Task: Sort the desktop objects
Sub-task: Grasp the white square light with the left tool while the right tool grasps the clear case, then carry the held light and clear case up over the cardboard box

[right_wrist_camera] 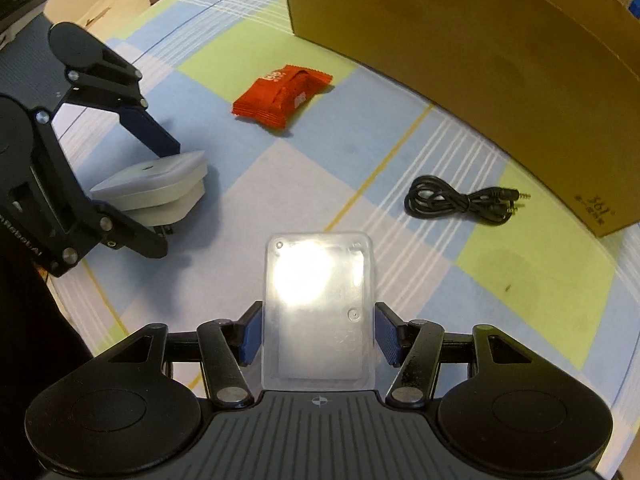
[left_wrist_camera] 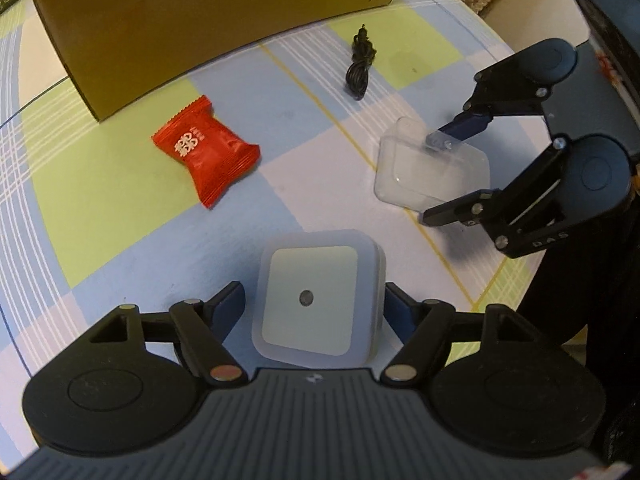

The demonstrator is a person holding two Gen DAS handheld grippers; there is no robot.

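My left gripper is shut on a white square night light, one blue pad against each side. From the right wrist view the night light sits tilted between the left gripper's fingers, just above the cloth. My right gripper is shut on a clear plastic case that glares under the light. In the left wrist view the clear case is pinched by the right gripper at the table's right side. A red snack packet and a coiled black audio cable lie loose on the cloth.
A large cardboard box stands along the far side, its wall close behind the cable and the red packet. The checked tablecloth covers a round table whose edge curves at the right.
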